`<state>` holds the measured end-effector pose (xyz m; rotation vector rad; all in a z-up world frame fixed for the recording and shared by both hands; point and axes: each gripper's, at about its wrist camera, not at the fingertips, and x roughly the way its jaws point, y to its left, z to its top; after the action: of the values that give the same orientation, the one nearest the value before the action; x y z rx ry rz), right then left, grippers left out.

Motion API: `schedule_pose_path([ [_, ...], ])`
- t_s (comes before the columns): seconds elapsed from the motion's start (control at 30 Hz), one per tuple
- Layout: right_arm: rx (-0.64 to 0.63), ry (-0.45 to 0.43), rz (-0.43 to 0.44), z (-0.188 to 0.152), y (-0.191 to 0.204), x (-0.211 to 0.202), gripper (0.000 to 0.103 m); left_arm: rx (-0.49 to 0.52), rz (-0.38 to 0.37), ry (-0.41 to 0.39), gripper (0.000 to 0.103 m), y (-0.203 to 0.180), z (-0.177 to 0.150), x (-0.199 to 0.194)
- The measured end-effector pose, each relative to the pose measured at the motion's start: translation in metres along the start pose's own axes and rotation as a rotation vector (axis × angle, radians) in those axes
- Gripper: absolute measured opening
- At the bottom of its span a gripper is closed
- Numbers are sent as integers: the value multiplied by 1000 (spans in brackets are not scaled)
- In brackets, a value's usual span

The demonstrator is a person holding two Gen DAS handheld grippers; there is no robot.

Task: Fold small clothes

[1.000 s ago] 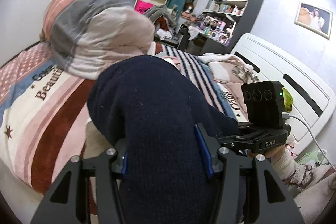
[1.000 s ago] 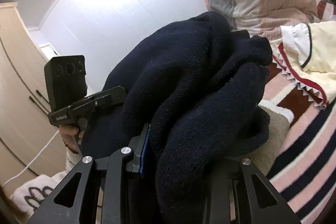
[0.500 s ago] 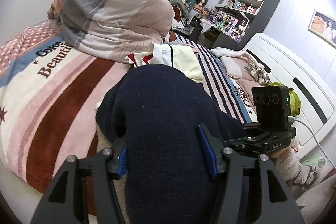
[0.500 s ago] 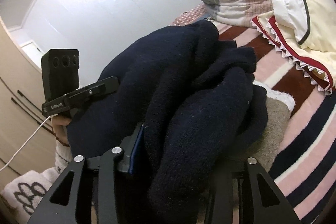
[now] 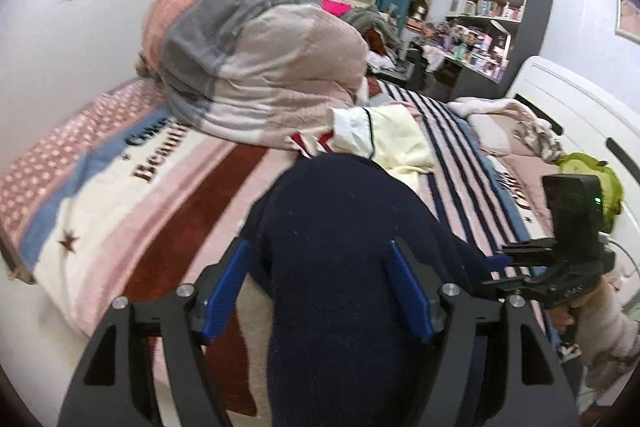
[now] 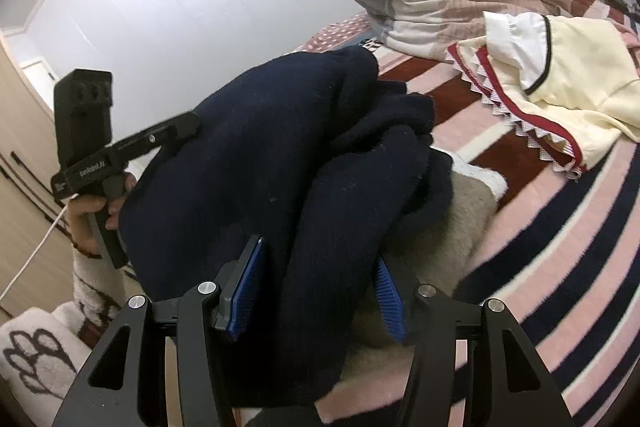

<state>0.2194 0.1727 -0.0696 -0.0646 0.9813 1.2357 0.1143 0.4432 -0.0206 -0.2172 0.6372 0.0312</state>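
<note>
Bed below both down-tilted tongs

The navy garment is a fuzzy, matt knit. The striped blanket looks plush, the cream garment smooth cotton. The fingers carry ribbed blue pads on matt black frames.

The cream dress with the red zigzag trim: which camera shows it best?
The right wrist view: the cream dress lies unobstructed, trim and white sleeve clear. In the left wrist view it is smaller, and the navy garment partly hides it.
</note>
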Motion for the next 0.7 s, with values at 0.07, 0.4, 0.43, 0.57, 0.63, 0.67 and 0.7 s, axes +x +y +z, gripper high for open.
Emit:
schedule_pose_path([
  [0.07, 1, -6, -14, -2, 0, -6, 53, 8, 23, -17, 69, -4, 0, -8],
  [0.4, 10, -59, -48, -19, 7, -47, 57, 64, 165, -92, 75, -37, 2, -43],
  [0.43, 10, -62, -48, -21, 7, -50, 58, 68, 178, -100, 76, -42, 1, -46],
  [0.57, 9, -81, -51, -31, 11, -65, 59, 93, 240, -135, 78, -66, -2, -63],
  [0.63, 8, -96, -57, -38, 13, -74, 61, 107, 267, -153, 81, -78, -3, -69],
  [0.67, 7, -108, -65, -43, 15, -81, 63, 116, 284, -166, 82, -86, -5, -73],
  [0.7, 4, -118, -74, -48, 16, -86, 64, 121, 296, -175, 82, -93, -7, -76],
])
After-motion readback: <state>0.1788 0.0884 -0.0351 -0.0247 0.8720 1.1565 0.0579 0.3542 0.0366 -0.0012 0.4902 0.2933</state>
